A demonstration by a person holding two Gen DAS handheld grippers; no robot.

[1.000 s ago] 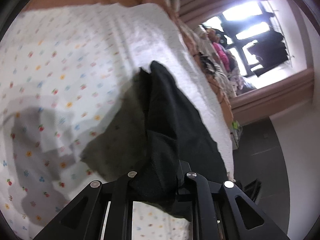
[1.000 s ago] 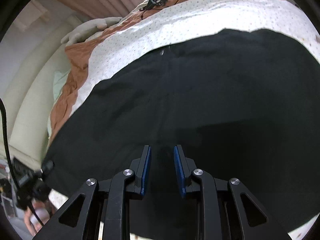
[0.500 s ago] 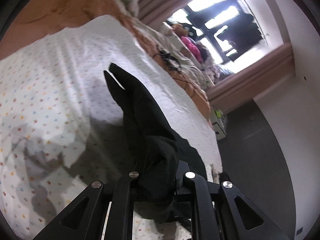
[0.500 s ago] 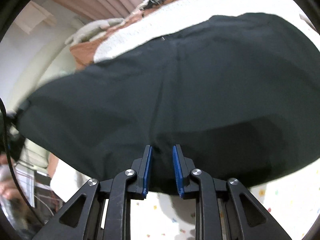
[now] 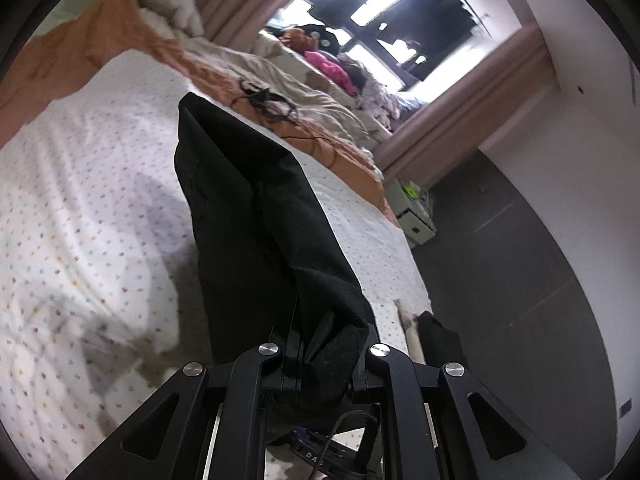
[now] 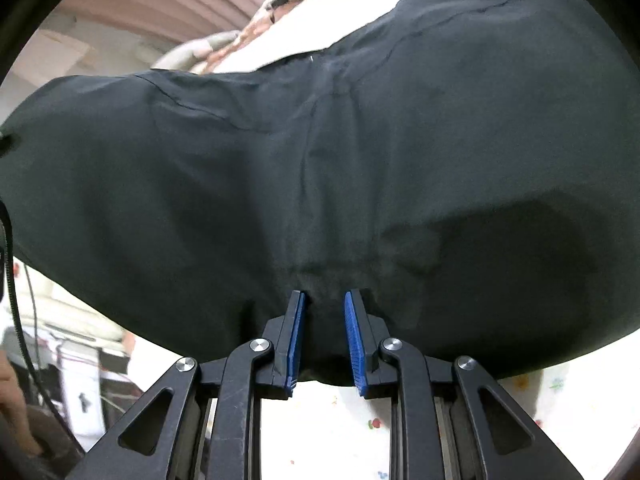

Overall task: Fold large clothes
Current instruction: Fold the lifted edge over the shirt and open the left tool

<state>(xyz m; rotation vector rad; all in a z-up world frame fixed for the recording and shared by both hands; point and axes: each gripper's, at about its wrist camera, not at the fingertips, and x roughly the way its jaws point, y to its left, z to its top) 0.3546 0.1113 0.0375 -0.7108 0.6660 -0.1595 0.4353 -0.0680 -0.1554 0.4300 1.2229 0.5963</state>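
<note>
Left wrist: black garment (image 5: 256, 216) hides floral bedsheet (image 5: 80, 184) beyond.

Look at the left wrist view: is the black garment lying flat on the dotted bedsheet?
No. The black garment hangs lifted, bunched between the left gripper's fingers, above the dotted bedsheet.

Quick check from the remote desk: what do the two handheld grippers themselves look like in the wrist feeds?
Both are black linkage frames with triangular cut-outs and round silver pivot screws. The right gripper has ribbed blue pads lining its black fingers. The left gripper shows no pad colour, since dark cloth covers its fingers; a thin black cable loops beneath it. No sleeve is visible.
</note>
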